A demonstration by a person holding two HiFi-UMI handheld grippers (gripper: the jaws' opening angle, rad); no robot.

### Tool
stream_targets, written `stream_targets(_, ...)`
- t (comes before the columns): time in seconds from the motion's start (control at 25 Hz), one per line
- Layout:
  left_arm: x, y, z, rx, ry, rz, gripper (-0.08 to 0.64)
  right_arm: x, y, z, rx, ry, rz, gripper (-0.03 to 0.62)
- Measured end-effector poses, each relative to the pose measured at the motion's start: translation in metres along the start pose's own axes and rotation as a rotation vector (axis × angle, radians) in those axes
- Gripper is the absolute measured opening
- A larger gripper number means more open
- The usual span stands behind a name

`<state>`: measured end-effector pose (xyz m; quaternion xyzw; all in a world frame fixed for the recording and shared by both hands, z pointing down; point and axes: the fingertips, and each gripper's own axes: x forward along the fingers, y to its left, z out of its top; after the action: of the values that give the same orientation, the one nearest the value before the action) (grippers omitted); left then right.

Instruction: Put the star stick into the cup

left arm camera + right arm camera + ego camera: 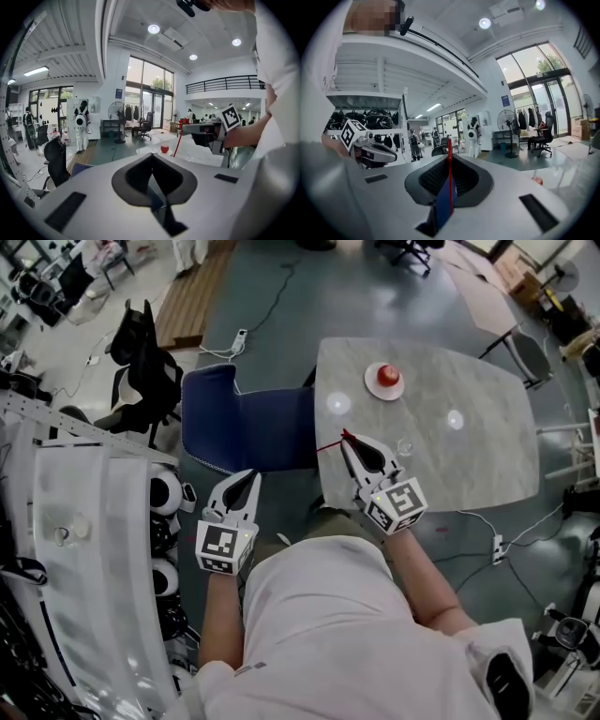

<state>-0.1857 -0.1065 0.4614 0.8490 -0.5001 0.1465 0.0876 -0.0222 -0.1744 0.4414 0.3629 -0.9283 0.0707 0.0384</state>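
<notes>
My right gripper (347, 440) hovers over the near left part of the marble table (487, 456), shut on the thin red star stick (330, 443), which juts out leftward from its tips. In the right gripper view the stick (449, 173) stands upright between the closed jaws. Further back on the table, a red cup (387, 377) sits on a white saucer. It also shows in the left gripper view as the small red cup (164, 148), with the stick (178, 144) just right of it. My left gripper (246, 476) hangs off the table's left side, shut and empty.
A blue chair (246, 427) is tucked against the table's left edge. A small clear glass (405, 444) stands just right of my right gripper. A black office chair (145, 362) and white robot bodies (167, 493) stand at the left. A power strip (498, 547) lies on the floor.
</notes>
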Motion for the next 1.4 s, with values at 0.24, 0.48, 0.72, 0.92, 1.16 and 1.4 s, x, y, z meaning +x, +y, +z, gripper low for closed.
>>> stream_targets(0.24, 0.046, -0.022, 0.013, 0.011, 0.015, -0.040, 0.002, -0.020, -0.076, -0.001, 0.002, 0.011, -0.094, 0.026)
stream_targets(0.48, 0.090, -0.050, 0.019, 0.025, 0.038, -0.107, 0.002, -0.059, -0.136, -0.001, -0.017, 0.020, -0.194, 0.026)
stream_targets(0.72, 0.119, -0.072, 0.026, 0.045, 0.048, -0.164, 0.002, -0.095, -0.174, 0.006, -0.046, 0.027, -0.268, 0.026)
stream_targets(0.92, 0.133, -0.087, 0.026, 0.053, 0.052, -0.204, 0.002, -0.123, -0.193, 0.009, -0.062, 0.026, -0.333, 0.026)
stream_targets(1.16, 0.142, -0.100, 0.025, 0.062, 0.067, -0.246, 0.002, -0.145, -0.205, 0.008, -0.080, 0.045, -0.386, 0.026)
stream_targets(1.4, 0.145, -0.109, 0.023, 0.074, 0.090, -0.266, 0.002, -0.156, -0.213, -0.012, -0.145, 0.113, -0.419, 0.026)
